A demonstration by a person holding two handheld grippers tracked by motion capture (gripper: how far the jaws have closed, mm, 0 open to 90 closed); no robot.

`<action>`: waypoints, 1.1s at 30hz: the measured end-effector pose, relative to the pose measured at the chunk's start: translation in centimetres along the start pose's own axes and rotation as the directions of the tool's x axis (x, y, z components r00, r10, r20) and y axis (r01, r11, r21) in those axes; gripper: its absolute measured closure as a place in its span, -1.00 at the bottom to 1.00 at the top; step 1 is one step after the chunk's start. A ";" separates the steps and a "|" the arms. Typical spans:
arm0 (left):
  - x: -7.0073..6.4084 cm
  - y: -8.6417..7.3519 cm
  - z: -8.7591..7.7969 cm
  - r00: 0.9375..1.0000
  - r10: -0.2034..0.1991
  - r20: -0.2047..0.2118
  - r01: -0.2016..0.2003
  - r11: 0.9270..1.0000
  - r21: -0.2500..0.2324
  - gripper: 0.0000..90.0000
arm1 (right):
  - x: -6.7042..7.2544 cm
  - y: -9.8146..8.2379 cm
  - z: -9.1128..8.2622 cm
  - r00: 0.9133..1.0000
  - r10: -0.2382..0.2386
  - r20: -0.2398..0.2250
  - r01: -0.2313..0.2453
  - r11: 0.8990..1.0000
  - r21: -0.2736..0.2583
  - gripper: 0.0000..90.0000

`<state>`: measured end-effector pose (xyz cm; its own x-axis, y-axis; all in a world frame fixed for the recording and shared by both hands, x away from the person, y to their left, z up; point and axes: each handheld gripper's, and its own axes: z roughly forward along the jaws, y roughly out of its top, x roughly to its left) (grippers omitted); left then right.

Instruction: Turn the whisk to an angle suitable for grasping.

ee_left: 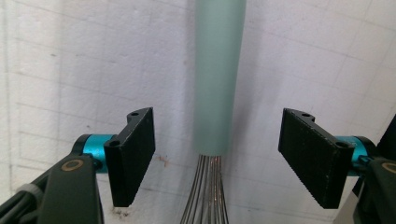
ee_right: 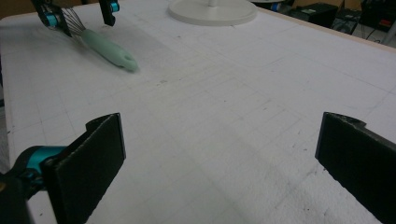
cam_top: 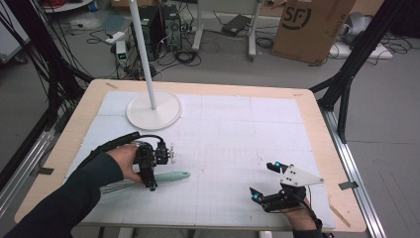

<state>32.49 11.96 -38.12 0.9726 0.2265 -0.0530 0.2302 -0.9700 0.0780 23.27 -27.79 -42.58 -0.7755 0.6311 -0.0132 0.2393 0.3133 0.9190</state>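
My left gripper [ee_left: 217,156] hangs over the whisk [ee_left: 219,79], which lies flat on the white mat [cam_top: 233,144] covering the desk [cam_top: 317,106]. Its jaws stand wide apart, one on each side of the whisk just where the mint-green handle meets the metal wires, and neither pad touches it; there is clear mat showing between each pad and the handle. In the left gripper view the handle runs straight up the middle and the wires [ee_left: 205,196] fan out toward the bottom edge.

From the high view my left hand [cam_top: 124,163] holds the left gripper [cam_top: 148,171] at the near left part of the mat, pointing down, with the whisk [cam_top: 171,176] lying crosswise under it, handle end toward the middle of the desk and wires toward my sleeve [cam_top: 64,198].

My right gripper [cam_top: 265,181] sits well apart from the whisk, at the near right of the mat. Its jaws are also spread wide with nothing between them but bare mat. In the right gripper view the whisk [ee_right: 109,51] lies far off at the upper left, with the left gripper [ee_right: 79,11] straddling its wires.

A white lamp base [cam_top: 154,110] stands at the far left of the mat, well away from both grippers.
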 end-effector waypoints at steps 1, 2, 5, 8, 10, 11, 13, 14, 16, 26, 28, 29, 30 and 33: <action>0.1 -0.1 -0.2 1.000 -0.002 0.002 0.002 1.000 -0.011 -0.39 | 0.0 0.1 0.0 1.000 0.002 -0.004 -0.002 1.000 0.000 -0.99; 0.1 -0.1 -0.4 1.000 -0.002 0.003 0.002 1.000 -0.019 -0.40 | 0.0 0.1 0.0 1.000 -0.003 -0.004 0.003 1.000 -0.002 -0.99; 0.1 -0.4 -0.6 1.000 -0.014 -0.009 0.014 1.000 -0.028 -0.51 | -0.2 0.5 0.1 1.000 -0.001 -0.007 0.001 1.000 -0.006 -0.99; -0.1 -0.4 -0.9 1.000 -0.006 0.010 0.007 0.999 -0.038 -0.67 | -0.5 0.9 0.2 1.000 0.007 -0.019 -0.007 1.000 -0.018 -0.99; -0.3 -0.3 -0.9 1.000 0.002 0.010 -0.002 0.999 -0.045 -0.78 | -0.6 1.0 0.3 1.000 0.015 -0.027 -0.016 1.000 -0.016 -0.99; -0.5 -0.3 -0.8 1.000 0.010 0.013 -0.010 0.999 -0.042 -0.83 | -0.6 1.0 0.3 0.999 0.018 -0.029 -0.018 1.000 -0.014 -0.99; -0.8 -0.1 -0.7 1.000 0.017 -0.004 -0.018 0.999 -0.032 -0.96 | -0.7 0.9 0.4 0.999 0.021 -0.032 -0.022 1.000 -0.012 -0.99; -0.9 -0.1 -0.7 1.000 0.021 -0.005 -0.021 0.999 -0.036 -0.96 | -0.7 0.9 0.5 0.999 0.025 -0.036 -0.026 1.000 -0.011 -0.99; -1.0 -0.1 -0.7 1.000 0.018 -0.007 -0.018 0.999 -0.036 -0.96 | -0.8 1.0 0.6 0.999 0.026 -0.040 -0.026 1.000 -0.010 -0.99; -0.5 -0.6 -0.9 1.000 -0.010 0.004 0.010 0.999 -0.046 -0.96 | -1.0 1.0 1.3 0.998 0.023 -0.050 -0.023 1.000 0.000 -0.99; -0.4 -0.6 -1.0 1.000 -0.009 0.004 0.009 0.999 -0.053 -0.96 | -1.0 1.0 1.2 0.999 0.024 -0.048 -0.024 1.000 0.001 -0.99; -0.4 -0.7 -1.1 1.000 -0.011 0.004 0.012 0.998 -0.057 -0.96 | -1.0 0.9 1.2 0.999 0.022 -0.047 -0.022 1.000 -0.003 -0.99; -0.4 -0.8 -1.2 1.000 -0.015 0.005 0.016 0.998 -0.060 -0.96 | -0.9 0.9 1.1 0.999 0.027 -0.048 -0.027 1.000 0.000 -0.99; -0.2 -1.0 -1.4 1.000 -0.028 0.005 0.028 0.997 -0.065 -0.96 | -0.9 0.9 0.8 0.999 0.025 -0.042 -0.025 1.000 -0.003 -0.99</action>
<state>32.09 12.99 -36.81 0.9655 0.2532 -0.0603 0.2594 -0.9554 0.1410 24.70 -27.49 -42.08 -0.7934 0.6081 0.0261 0.2567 0.2955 0.9202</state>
